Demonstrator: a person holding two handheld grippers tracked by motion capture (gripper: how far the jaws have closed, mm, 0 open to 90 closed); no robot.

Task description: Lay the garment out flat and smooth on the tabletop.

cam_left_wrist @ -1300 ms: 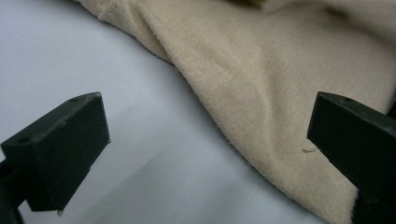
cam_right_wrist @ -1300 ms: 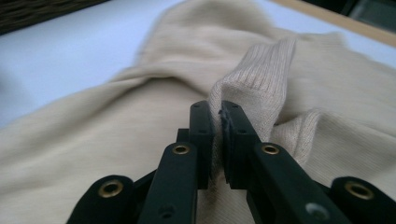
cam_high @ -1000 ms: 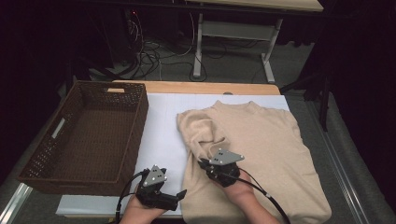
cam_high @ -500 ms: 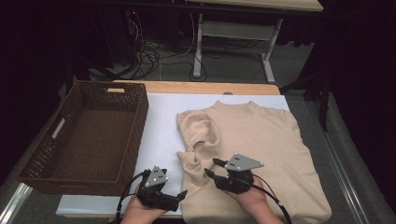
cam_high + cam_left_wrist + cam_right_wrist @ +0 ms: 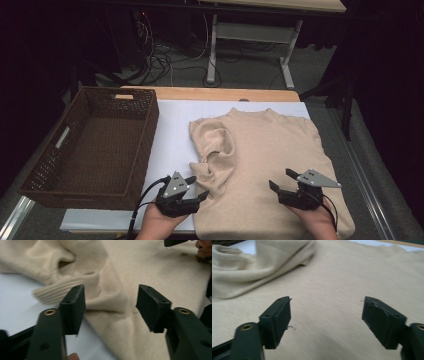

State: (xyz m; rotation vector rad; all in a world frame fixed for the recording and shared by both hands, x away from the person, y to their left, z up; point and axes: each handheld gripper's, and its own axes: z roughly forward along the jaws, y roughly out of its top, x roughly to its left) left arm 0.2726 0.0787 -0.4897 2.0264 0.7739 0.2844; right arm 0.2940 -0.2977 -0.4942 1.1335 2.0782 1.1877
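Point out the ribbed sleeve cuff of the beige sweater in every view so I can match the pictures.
High view: the ribbed cuff lies left of centre, low, just beyond the left gripper.
Left gripper view: the cuff sits at centre-left, just above the left jaw.
Right gripper view: I cannot make out the cuff.
Shared landmark: the folded-over sleeve.

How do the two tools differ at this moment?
The left tool sits at the sweater's folded sleeve cuff, jaws astride it and just closing; the right tool hovers over flat cloth near the hem, jaws just opening with nothing between them. The left's jaws look narrower than the right's. Neither grips anything.
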